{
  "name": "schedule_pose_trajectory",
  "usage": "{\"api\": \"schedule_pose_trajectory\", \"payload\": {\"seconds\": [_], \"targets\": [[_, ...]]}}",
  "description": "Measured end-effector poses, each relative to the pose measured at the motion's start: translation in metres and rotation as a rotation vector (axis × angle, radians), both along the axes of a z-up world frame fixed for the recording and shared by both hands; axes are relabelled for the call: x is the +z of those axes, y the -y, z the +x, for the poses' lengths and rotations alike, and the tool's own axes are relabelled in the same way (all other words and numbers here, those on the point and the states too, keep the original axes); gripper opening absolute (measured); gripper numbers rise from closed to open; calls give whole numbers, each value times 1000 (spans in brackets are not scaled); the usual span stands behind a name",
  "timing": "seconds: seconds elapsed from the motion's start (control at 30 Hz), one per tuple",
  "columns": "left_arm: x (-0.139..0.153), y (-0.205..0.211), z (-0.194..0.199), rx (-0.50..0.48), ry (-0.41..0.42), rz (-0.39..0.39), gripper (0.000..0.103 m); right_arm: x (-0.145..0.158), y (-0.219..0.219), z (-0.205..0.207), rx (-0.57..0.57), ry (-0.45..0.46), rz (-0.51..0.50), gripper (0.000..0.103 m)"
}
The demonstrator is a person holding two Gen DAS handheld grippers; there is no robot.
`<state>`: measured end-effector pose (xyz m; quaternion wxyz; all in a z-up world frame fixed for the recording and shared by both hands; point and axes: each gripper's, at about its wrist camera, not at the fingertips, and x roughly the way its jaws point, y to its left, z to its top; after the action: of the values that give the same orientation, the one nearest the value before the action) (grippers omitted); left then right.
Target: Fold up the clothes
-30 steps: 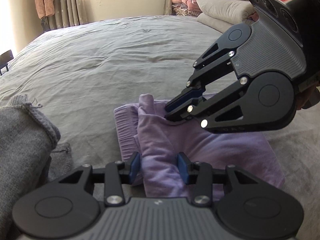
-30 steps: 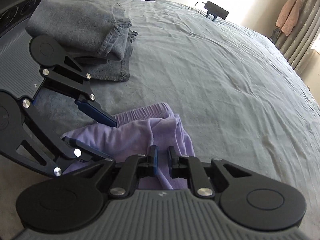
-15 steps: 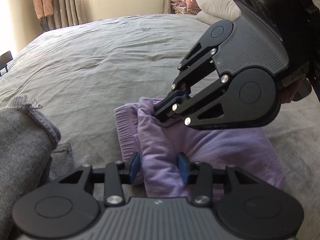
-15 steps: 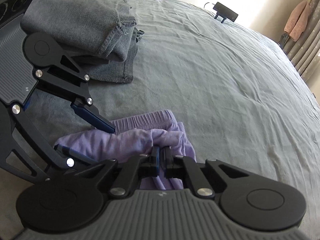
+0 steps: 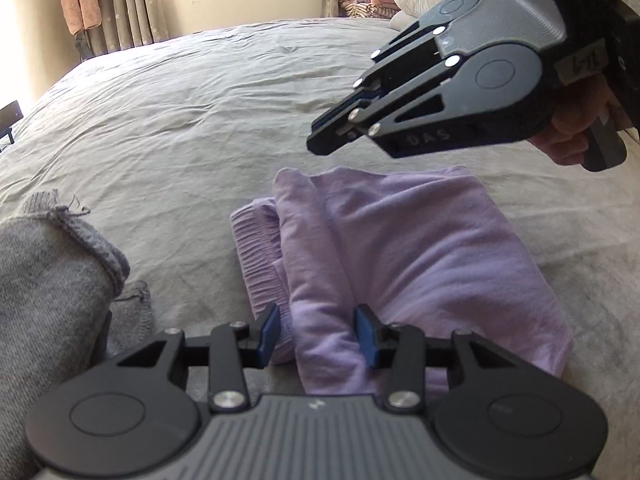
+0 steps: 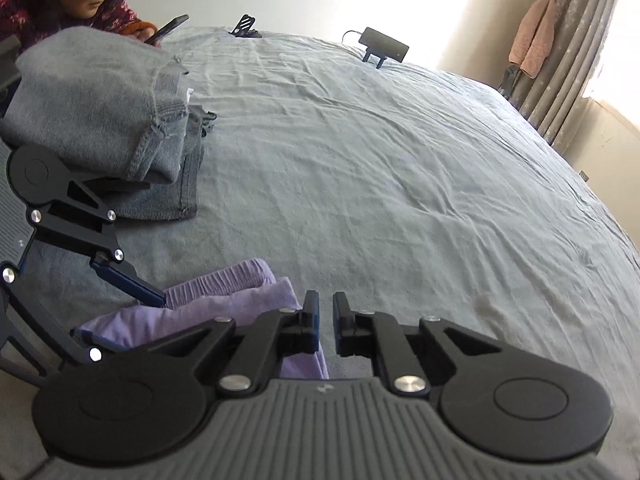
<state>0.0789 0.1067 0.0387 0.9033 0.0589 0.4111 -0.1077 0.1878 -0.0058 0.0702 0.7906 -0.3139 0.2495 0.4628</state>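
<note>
The left claw (image 5: 316, 334) is clamped on a rolled fold of the purple garment (image 5: 400, 256), with a blue pad (image 5: 269, 330) pressed into the cloth on either side, right at the near edge of the bundle. The right claw (image 5: 324, 146) is held up in the air just past the far end of that garment, touching nothing; its jaws are opening, only a narrow gap is seen between them in the right wrist view, and no fabric is caught in there. A bit of a hand (image 5: 572, 128) is seen wrapped around the right claw's handle. The purple garment is laid on the grey bed (image 5: 180, 120), folded into a thick, slightly lumpy rectangle, with a ribbed waistband (image 5: 256, 248) sticking out along its left side in the left wrist view. Just beside it, to the left, a folded grey knit piece (image 5: 48, 280) is stacked on the bed, close but not touching the purple one as far as can be told. Further out, a phone on a stand (image 6: 383, 46) is parked at the far edge of the bed, a person with a phone (image 6: 60, 4) is seated behind the grey stack, and curtains (image 6: 572, 40) with a pink towel (image 6: 534, 40) hung on them are seen by the window.
</note>
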Motion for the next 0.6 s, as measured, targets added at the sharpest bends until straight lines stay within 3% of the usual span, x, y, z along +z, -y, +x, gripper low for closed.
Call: {"api": "schedule_pose_trajectory", "payload": {"seconds": [0.17,0.3,0.43,0.5,0.6], "targets": [[1,-6,2,12,-20,-14,44,1,29,1,-43,-34,-20,15],[0,-5,1,11,-18,-7,44,0,53,0,-72,-92,20,15],[-1,-3,2,10,-17,-3,45,-12,54,-5,-36,-182,-17,15],[-1,-4,5,8,-17,1,45,-23,51,-4,-48,-183,-66,15],[0,-4,4,6,-16,3,45,-26,49,-4,-60,-175,-87,4]]}}
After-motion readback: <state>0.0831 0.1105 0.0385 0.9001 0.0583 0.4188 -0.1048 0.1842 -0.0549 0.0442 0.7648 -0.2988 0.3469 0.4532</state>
